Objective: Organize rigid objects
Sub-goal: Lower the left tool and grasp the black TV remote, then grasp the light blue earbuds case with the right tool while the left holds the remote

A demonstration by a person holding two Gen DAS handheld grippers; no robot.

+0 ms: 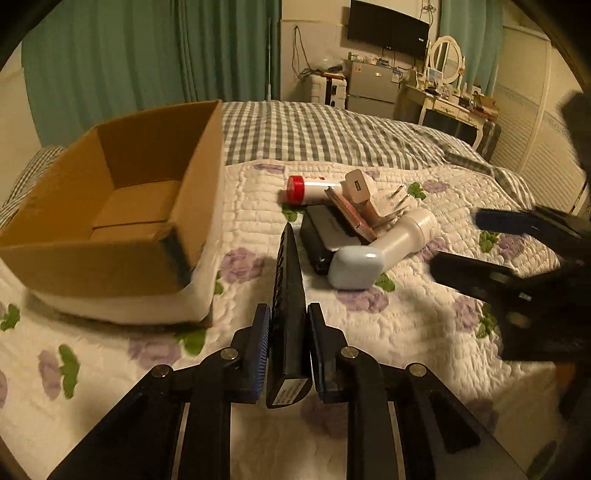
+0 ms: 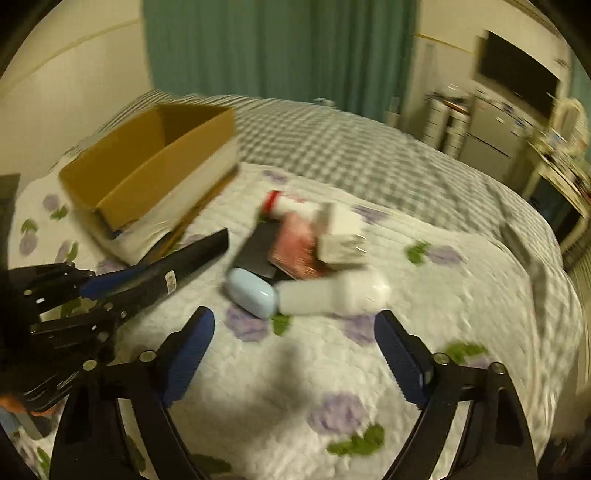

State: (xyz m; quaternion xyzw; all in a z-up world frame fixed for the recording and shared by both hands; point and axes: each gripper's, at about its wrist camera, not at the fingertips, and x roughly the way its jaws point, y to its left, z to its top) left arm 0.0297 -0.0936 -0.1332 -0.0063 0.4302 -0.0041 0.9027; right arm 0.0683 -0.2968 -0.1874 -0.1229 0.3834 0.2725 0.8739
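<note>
My left gripper is shut on a black remote control, held edge-up above the quilt; it also shows in the right wrist view. An open cardboard box stands to its left. A pile lies ahead: a white bottle with a red cap, white chargers, a pink case, a black box, a white handheld device and a pale blue case. My right gripper is open and empty, just short of the pale blue case.
The floral quilt lies over a checked bedspread. Green curtains, a wall TV, a small fridge and a dressing table stand behind the bed. The right wrist view is motion-blurred.
</note>
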